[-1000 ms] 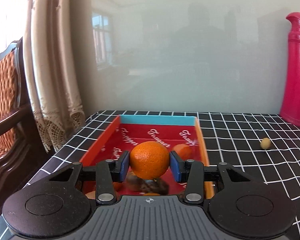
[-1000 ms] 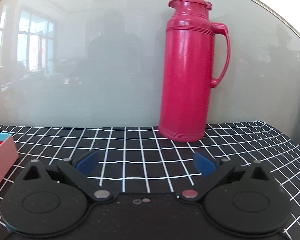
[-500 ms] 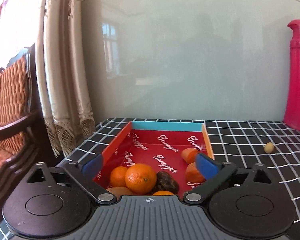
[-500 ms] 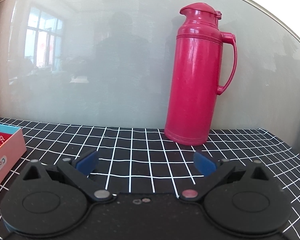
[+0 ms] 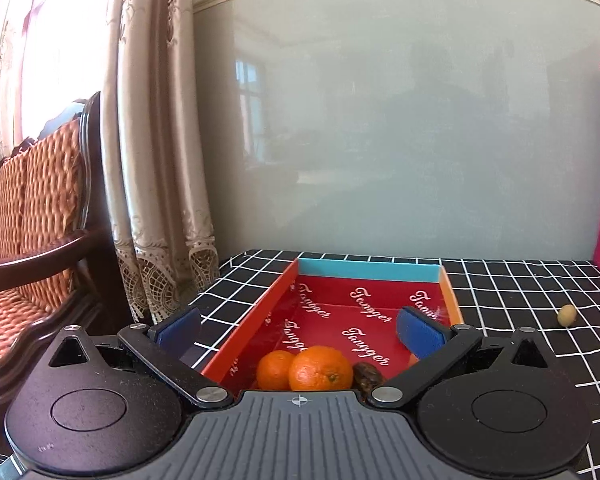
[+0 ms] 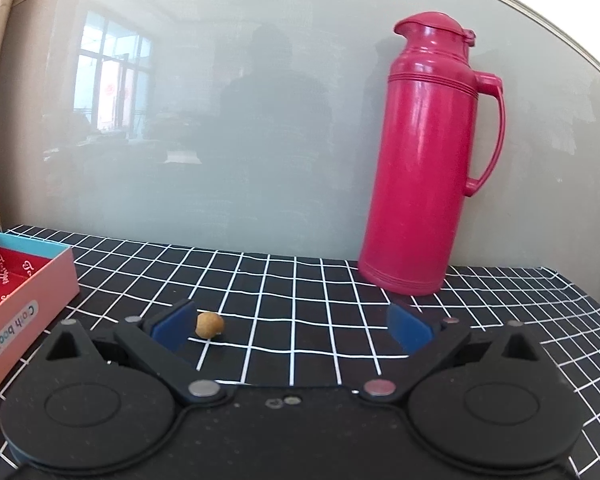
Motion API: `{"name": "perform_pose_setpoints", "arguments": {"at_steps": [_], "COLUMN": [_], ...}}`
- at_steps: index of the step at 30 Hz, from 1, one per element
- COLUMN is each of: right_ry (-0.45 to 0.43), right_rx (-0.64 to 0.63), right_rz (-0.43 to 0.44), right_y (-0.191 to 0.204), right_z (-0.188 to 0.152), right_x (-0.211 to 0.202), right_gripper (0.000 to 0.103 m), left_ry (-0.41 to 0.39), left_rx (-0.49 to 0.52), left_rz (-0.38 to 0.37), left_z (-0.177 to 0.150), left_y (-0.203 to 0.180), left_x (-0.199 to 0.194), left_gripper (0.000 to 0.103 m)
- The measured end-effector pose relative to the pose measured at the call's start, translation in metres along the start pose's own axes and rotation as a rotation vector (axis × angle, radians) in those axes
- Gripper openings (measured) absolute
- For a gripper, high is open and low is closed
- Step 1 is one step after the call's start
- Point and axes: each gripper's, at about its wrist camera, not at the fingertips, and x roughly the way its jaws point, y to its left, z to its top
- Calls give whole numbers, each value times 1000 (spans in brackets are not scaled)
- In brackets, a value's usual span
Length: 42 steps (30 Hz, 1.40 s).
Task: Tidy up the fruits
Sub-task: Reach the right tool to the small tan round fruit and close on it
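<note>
The left hand-held gripper (image 5: 298, 330), jaws now apart, has dropped its orange (image 5: 320, 368) into the box (image 5: 367, 270) (one small fruit (image 6: 209, 324) remains outside).

Left tool (image 5: 298, 330), right tool (image 6: 292, 326): black linkage arms, blue pads, silver pivot screws, round discs.

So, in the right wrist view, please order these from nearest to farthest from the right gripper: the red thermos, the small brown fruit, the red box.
From the right gripper:
1. Small brown fruit, on the cloth just beside the left finger's pad.
2. Red box, at the left edge.
3. Red thermos, far right, by the wall.
</note>
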Motion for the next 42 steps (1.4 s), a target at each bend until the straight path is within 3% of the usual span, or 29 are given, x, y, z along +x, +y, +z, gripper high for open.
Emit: {"name": "perform_pose_setpoints", "arguments": {"at_steps": [14,20,26,42], "right_ry": [35,49,123,219], "right_rx": [-17,-22,7,-48], "right_rz": [105,79,67,96], "right_y": [20,32,36,61], "right_z": [-9,-3,-1,-3], "right_x": [21,33,60,101], "right_gripper": [101,100,76,44], "left_ry": [24,26,33,53], "left_rx": [-46,-46,-68,-71], "left_rz": [29,57,73,87], "left_z": [-1,-1,0,-1], "left_y": [19,28,38,55], "left_x": [9,14,22,36], "left_gripper": [103,103,103,103]}}
